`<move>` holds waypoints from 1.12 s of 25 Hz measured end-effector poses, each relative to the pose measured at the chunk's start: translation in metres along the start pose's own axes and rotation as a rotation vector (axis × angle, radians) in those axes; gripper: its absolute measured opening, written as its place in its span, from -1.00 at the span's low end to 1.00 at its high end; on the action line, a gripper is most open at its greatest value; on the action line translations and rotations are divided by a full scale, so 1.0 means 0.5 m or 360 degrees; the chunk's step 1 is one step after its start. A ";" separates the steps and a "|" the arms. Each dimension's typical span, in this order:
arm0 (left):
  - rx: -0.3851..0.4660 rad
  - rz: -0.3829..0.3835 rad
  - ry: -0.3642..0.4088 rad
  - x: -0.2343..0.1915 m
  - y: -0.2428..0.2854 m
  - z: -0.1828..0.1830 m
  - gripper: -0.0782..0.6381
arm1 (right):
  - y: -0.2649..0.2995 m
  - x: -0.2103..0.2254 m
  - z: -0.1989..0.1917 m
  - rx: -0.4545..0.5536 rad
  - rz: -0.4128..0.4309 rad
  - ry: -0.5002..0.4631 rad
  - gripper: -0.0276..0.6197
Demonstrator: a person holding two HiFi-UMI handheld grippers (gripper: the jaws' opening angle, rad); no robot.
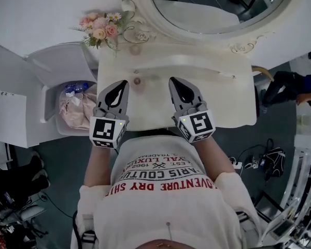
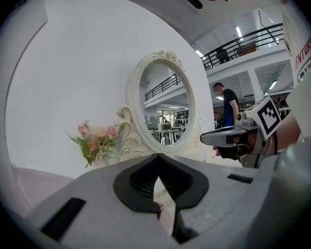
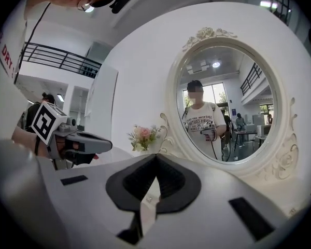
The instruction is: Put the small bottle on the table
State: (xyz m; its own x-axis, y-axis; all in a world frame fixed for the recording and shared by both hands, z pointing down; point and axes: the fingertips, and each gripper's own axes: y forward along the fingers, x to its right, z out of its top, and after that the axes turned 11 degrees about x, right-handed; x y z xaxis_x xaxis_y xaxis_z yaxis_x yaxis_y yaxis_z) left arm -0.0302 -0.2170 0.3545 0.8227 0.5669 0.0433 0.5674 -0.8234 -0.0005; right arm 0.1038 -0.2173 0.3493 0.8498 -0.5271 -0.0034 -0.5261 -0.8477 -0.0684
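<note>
I record left gripper (image 1: 123, 85) and right gripper (image 1: 173, 83) closed and empty, apparently idling over the near edge of the surface (image 1: 228, 100).

the table top (image 1: 223, 97) is lying open ahead of the right claw (image 1: 172, 81), up to the mirror frame (image 1: 197, 37), which is closing the far side. a bare strip of table is running between the two claws. just ahead and to the right of the left claw (image 1: 125, 83) a small round thing (image 1: 137, 80) is standing in the way. further ahead and to the left, flowers (image 1: 99, 29) are filling the corner. to the left of this claw, beyond the table edge, a bin (image 1: 50, 108) is sitting lower. behind both claws the person's body (image 1: 166, 191) is blocking the room.
</note>
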 end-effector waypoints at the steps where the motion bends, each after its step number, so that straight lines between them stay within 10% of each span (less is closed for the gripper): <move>1: 0.0013 0.0000 0.0015 -0.005 -0.005 0.014 -0.76 | 0.001 -0.002 0.009 0.0015 0.0002 -0.0010 -0.92; 28: 0.0049 -0.0049 0.0098 -0.019 -0.037 0.046 -0.76 | -0.002 -0.049 0.049 0.0076 -0.0030 -0.0129 -0.92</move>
State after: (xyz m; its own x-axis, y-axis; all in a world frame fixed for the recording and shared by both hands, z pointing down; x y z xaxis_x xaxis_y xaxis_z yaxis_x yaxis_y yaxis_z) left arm -0.0479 -0.2067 0.3311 0.8015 0.5886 0.1052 0.5941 -0.8039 -0.0291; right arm 0.0845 -0.2021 0.3250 0.8604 -0.5029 -0.0820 -0.5094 -0.8526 -0.1164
